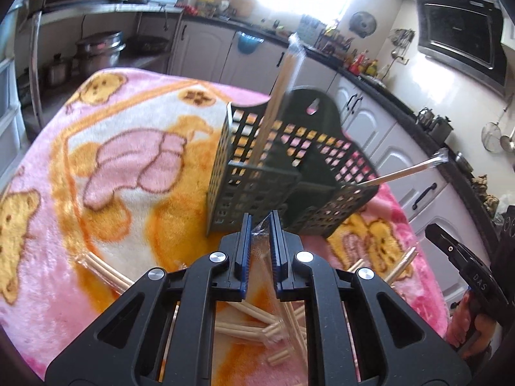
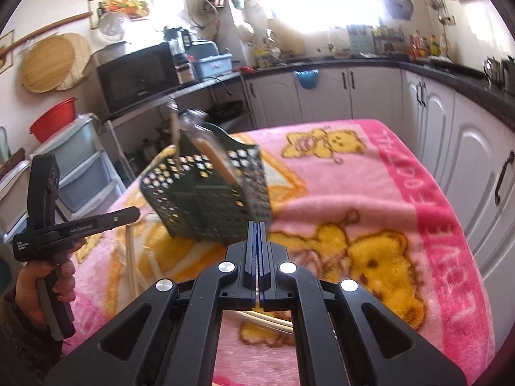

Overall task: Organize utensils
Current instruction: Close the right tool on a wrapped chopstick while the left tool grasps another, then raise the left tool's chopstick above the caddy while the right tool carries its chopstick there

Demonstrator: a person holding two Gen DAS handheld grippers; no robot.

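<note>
A dark green perforated utensil basket (image 1: 257, 189) (image 2: 206, 199) stands on the pink cartoon blanket (image 1: 128, 148). Two wrapped chopstick pairs lean in it, one upright (image 1: 283, 93) and one slanting right (image 1: 405, 172). My left gripper (image 1: 261, 241) is shut on the clear wrapper of another chopstick pack (image 1: 291, 325), which hangs below the fingers. In the right wrist view that pack (image 2: 130, 254) dangles from the left gripper (image 2: 135, 214), held by a hand (image 2: 48, 286). My right gripper (image 2: 257, 244) is shut just in front of the basket, with nothing clearly between its fingers.
Several loose wrapped chopsticks lie on the blanket (image 1: 244, 321) (image 1: 106, 273) (image 1: 399, 263) (image 2: 270, 320). White kitchen cabinets (image 2: 466, 148) and a dark counter run along the far and right sides. A microwave (image 2: 138, 77) and plastic drawers (image 2: 80, 167) stand to the left.
</note>
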